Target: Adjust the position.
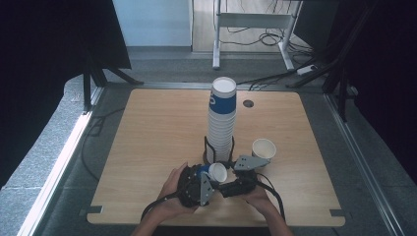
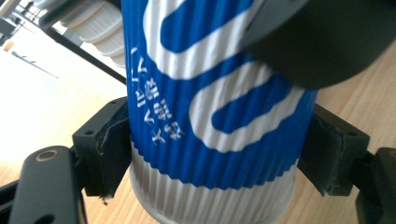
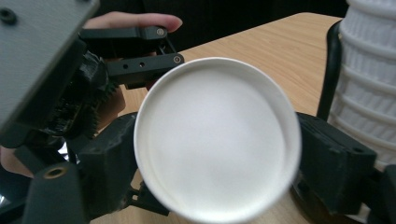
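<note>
The blue-and-white paper cup (image 1: 212, 172) lies near the front edge of the table (image 1: 147, 147), just in front of the wire holder (image 1: 219, 150) that carries the tall stack of cups (image 1: 221, 123). The left gripper (image 1: 199, 186) is clamped across the cup's ribbed wall, one pad on each side, as the left gripper view shows (image 2: 215, 116). The cup's long axis runs roughly level, and its open mouth points toward the right gripper (image 1: 241, 179), whose camera looks straight into the white interior (image 3: 217, 140). The right gripper's jaws flank the rim on both sides; whether its pads press on the rim or stand just clear cannot be settled from these views. Both hands are close, the left already bearing the cup. Judgement: any pull or separation would run along the cup's axis, so the right gripper must stay in line with the mouth. A second cup (image 1: 263, 147) stands upright to the right of the stack.
</note>
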The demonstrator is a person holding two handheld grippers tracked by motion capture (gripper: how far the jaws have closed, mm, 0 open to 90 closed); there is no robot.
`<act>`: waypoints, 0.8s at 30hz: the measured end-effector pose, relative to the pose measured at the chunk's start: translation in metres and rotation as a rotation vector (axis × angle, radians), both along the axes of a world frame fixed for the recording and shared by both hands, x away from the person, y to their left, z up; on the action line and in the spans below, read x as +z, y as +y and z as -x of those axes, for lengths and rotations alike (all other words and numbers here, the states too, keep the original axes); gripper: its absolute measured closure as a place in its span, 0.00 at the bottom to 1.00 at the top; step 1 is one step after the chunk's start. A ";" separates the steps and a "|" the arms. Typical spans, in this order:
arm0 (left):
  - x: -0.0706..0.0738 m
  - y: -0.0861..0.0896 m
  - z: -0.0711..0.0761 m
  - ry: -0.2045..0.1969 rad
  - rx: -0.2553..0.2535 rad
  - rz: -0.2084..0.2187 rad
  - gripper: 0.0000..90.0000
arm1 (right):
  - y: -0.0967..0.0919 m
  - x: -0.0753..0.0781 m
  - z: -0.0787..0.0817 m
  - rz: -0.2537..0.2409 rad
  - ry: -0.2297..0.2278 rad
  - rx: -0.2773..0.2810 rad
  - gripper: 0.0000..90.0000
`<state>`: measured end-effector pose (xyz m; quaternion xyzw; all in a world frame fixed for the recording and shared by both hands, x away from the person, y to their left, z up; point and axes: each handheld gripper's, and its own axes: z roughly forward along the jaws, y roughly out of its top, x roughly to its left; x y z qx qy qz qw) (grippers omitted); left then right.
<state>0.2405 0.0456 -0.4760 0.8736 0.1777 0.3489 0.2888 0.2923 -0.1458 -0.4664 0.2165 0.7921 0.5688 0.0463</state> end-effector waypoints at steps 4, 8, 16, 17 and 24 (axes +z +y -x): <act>0.000 0.001 -0.001 0.016 -0.002 0.020 0.20 | 0.000 0.000 0.001 -0.008 -0.008 0.016 0.29; 0.002 0.004 -0.003 0.040 -0.007 0.078 0.14 | -0.003 0.001 0.001 -0.028 -0.008 0.022 0.30; 0.007 0.012 -0.005 0.079 -0.062 0.212 0.07 | -0.013 0.004 0.000 -0.142 0.028 0.087 0.30; 0.007 0.012 -0.005 0.079 -0.063 0.213 0.08 | -0.013 0.004 0.000 -0.143 0.028 0.093 0.30; 0.004 0.012 -0.005 0.077 -0.070 0.200 0.15 | -0.011 0.002 0.000 -0.129 0.036 0.094 0.30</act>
